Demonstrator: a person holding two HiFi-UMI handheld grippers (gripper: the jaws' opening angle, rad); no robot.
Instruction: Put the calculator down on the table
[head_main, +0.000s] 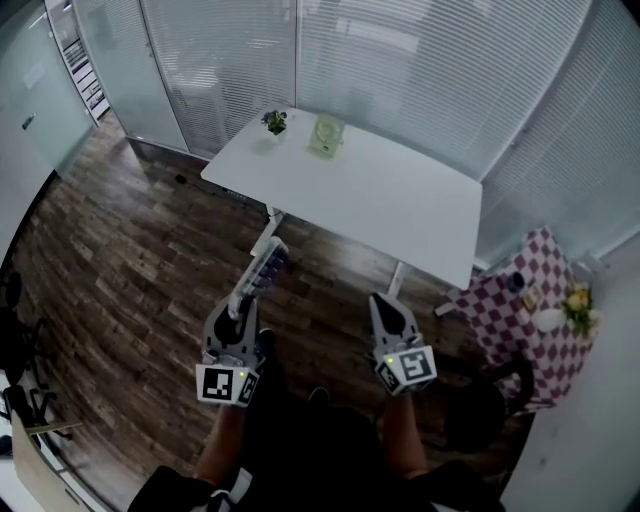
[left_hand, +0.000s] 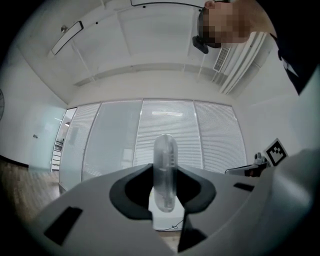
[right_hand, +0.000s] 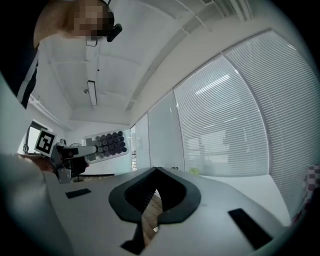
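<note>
Standing short of the white surface (head_main: 400, 200), a person carries the calculator (head_main: 268, 262) in the left gripper (head_main: 243, 300), fingers (left_hand: 134, 192) clamped narrow on its edges, out over the wooden floor (head_main: 130, 260). The right gripper (head_main: 380, 302) hangs idle, fingers (right_hand: 131, 196) closed on nothing. The carry looks under way; the next move calls for reaching over the surface, lowering the calculator flat and letting go

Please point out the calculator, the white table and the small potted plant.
calculator (head_main: 266, 266): head view, middle of its body.
white table (head_main: 400, 200): head view, bare middle of its top.
small potted plant (head_main: 275, 122): head view, its leaves.
</note>
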